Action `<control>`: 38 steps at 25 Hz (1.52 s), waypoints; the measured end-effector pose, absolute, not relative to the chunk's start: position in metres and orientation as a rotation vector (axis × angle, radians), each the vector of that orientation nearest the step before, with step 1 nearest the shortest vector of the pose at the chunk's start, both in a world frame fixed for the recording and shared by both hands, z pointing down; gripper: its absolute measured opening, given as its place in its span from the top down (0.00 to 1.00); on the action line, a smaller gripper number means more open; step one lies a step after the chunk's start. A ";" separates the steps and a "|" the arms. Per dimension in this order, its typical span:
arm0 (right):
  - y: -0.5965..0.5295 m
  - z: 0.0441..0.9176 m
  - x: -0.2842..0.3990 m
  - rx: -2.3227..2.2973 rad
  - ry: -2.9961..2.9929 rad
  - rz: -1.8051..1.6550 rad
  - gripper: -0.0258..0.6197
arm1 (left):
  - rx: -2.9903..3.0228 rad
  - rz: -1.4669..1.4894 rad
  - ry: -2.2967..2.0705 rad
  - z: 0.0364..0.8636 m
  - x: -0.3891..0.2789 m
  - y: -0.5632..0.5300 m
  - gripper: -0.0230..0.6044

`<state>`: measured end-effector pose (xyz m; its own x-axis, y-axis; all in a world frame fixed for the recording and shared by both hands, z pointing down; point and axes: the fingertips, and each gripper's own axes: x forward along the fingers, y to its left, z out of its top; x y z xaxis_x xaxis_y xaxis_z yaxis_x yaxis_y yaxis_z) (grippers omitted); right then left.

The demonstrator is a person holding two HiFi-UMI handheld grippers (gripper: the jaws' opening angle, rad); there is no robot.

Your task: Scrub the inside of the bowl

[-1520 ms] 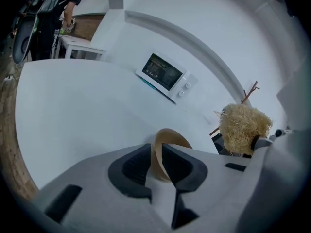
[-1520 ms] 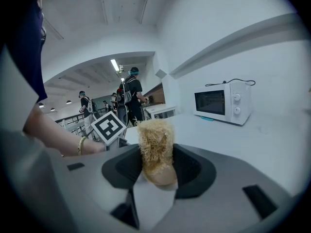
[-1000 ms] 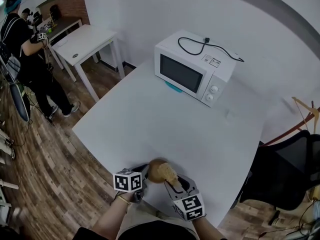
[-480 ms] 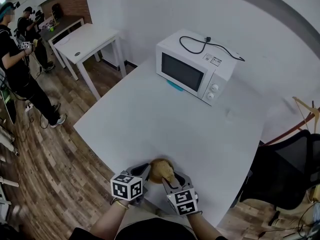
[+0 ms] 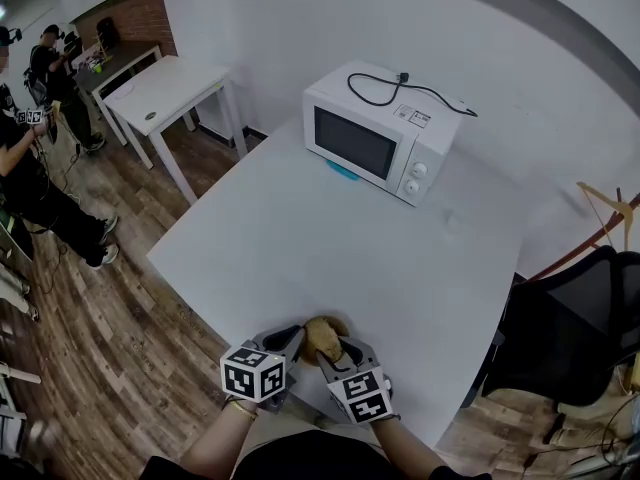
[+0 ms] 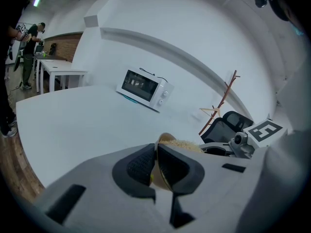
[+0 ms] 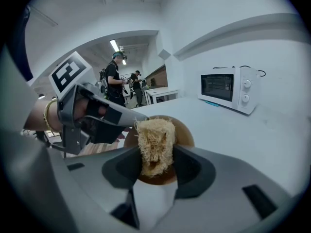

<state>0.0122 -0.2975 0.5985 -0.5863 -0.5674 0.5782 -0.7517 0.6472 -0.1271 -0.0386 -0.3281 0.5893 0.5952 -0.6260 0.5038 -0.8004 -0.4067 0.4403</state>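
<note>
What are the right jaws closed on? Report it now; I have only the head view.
Observer: In the right gripper view, the right gripper is shut on a tan fibrous scrubber, which stands upright between the jaws.
Operator: Tell me where its lower end sits.
Observer: It is down inside the round brown bowl and appears to press on the inner surface.
Operator: Confirm the left side's hold.
Observer: The left gripper view shows the left gripper pinching the bowl's thin wall at the rim, one jaw inside, one outside.
</note>
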 end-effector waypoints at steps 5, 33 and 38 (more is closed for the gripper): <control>-0.288 0.595 0.003 0.955 -2.397 0.488 0.68 | 2.168 0.321 -1.123 0.582 -0.038 -0.326 0.91; -0.281 0.590 0.020 0.948 -2.355 0.415 0.68 | 2.183 0.326 -1.128 0.580 -0.034 -0.313 0.91; -0.277 0.591 0.007 0.880 -2.356 0.370 0.68 | 2.181 0.332 -1.142 0.581 -0.036 -0.316 0.91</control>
<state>0.0068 -0.2769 0.5910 -0.6070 -0.5033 0.6150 -0.6677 0.7427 -0.0513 -0.0359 -0.3157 0.5813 0.5894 -0.6414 0.4911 -0.8047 -0.4128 0.4266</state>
